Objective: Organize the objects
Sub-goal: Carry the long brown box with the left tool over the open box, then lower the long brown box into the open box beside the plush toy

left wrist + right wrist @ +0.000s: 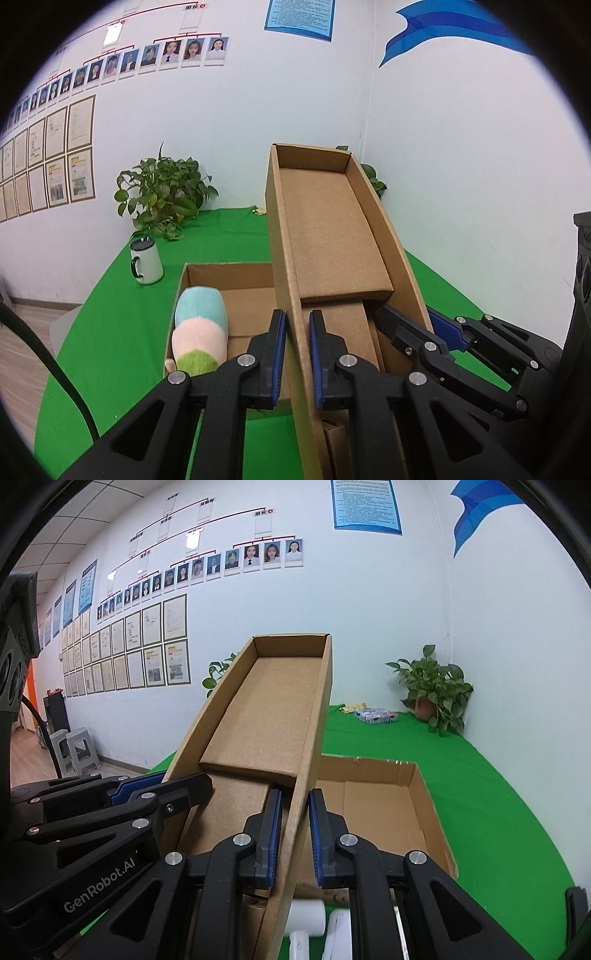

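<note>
A brown cardboard lid hangs tilted, its hollow side facing me, its far end raised. My left gripper is shut on its left side wall. My right gripper is shut on the right side wall. Each wrist view also shows the other gripper at the lid's opposite wall: the right gripper and the left gripper. Below the lid an open cardboard box stands on the green cloth. A pastel plush toy lies in the box's left end.
A white mug stands left of the box. Potted plants stand against the back wall, with a printed packet near the right one. White plastic objects lie under my right gripper. Grey stools stand on the floor at the left.
</note>
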`<act>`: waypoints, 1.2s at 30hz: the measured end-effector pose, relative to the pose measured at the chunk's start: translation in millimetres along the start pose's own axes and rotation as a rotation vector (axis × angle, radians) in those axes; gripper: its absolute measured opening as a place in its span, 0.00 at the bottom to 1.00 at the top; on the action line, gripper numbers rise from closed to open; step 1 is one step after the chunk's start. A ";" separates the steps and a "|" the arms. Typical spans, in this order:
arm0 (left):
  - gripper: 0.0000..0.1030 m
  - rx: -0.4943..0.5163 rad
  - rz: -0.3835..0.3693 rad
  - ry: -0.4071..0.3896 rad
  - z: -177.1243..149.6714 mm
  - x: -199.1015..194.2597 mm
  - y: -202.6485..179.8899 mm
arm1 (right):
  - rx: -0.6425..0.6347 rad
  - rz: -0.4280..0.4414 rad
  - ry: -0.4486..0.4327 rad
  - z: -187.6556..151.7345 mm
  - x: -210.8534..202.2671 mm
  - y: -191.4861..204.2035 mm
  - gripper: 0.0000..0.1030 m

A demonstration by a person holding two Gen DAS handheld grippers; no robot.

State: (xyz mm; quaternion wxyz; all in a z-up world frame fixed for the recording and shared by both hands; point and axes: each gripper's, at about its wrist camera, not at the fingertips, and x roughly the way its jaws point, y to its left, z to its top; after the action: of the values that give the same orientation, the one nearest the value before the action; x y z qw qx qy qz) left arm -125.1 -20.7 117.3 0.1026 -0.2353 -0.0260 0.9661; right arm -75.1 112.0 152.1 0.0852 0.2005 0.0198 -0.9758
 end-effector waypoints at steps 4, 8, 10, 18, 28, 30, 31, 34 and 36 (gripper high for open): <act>0.12 0.016 0.002 -0.017 19.6 7.7 1.4 | -0.001 -0.004 -0.020 26.9 11.6 -3.7 0.12; 0.12 0.031 0.007 -0.026 37.1 18.2 3.3 | -0.003 -0.012 -0.038 54.2 22.8 -8.1 0.12; 0.12 0.034 0.012 -0.028 44.4 23.3 5.0 | -0.003 -0.009 -0.039 67.9 30.3 -10.2 0.12; 0.12 0.032 0.034 0.013 66.7 53.2 17.4 | -0.003 0.011 -0.011 114.7 77.9 -17.4 0.12; 0.12 0.024 0.061 0.084 62.8 92.3 35.5 | 0.023 0.045 0.059 126.0 158.4 -18.2 0.12; 0.12 0.022 0.070 0.108 58.2 103.1 39.9 | 0.032 0.055 0.078 121.0 175.4 -18.3 0.12; 0.12 0.021 0.073 0.120 55.3 109.2 42.4 | 0.034 0.059 0.087 117.3 182.7 -17.2 0.12; 0.12 0.023 0.084 0.161 45.5 127.2 47.0 | 0.045 0.071 0.122 105.1 209.3 -18.2 0.12; 0.12 0.029 0.094 0.190 37.9 139.7 48.6 | 0.062 0.080 0.148 93.1 228.6 -21.6 0.12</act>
State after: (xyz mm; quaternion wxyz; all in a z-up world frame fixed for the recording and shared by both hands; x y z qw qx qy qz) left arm -272.8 -38.8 83.4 0.0624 -0.3252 0.0091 0.9435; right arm -321.9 90.3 147.4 0.1162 0.2752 -0.0121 -0.9542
